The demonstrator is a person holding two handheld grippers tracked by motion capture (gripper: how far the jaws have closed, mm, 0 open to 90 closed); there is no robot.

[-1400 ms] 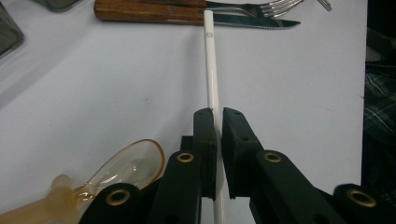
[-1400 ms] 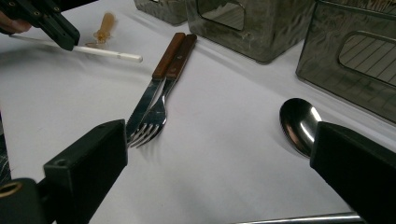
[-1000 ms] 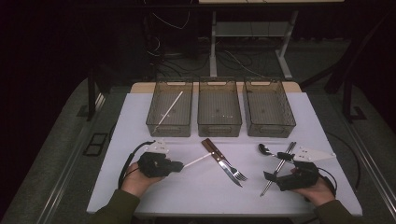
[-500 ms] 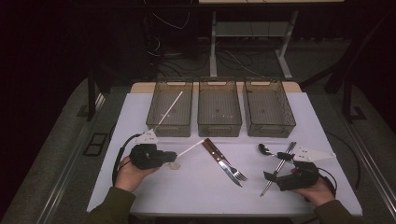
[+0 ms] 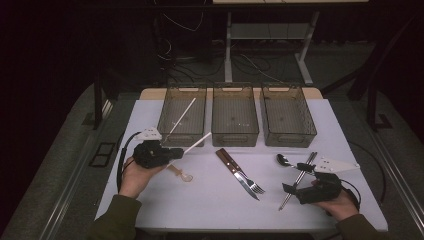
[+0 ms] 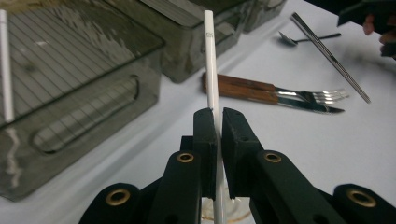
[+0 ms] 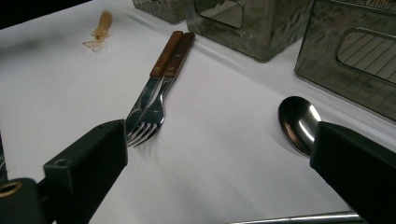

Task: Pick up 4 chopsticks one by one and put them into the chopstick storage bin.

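Left gripper (image 5: 172,151) clamps white chopstick (image 5: 196,142), long axis aimed up-right at leftmost bin (image 5: 166,123) just ahead; right gripper (image 5: 295,180) wide, idle

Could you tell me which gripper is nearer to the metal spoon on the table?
Right. The right gripper sits just in front of the spoon, jaws open; the left gripper is far across the table, holding a white chopstick.

A lab or recording studio, not a home: the white surface (image 5: 210,200) stands in a dark room on grey floor, with loose cables (image 5: 190,65) trailing behind it and the metal legs of a bench (image 5: 229,50) beyond. Three identical smoky plastic bins (image 5: 235,116) sit in a neat row.
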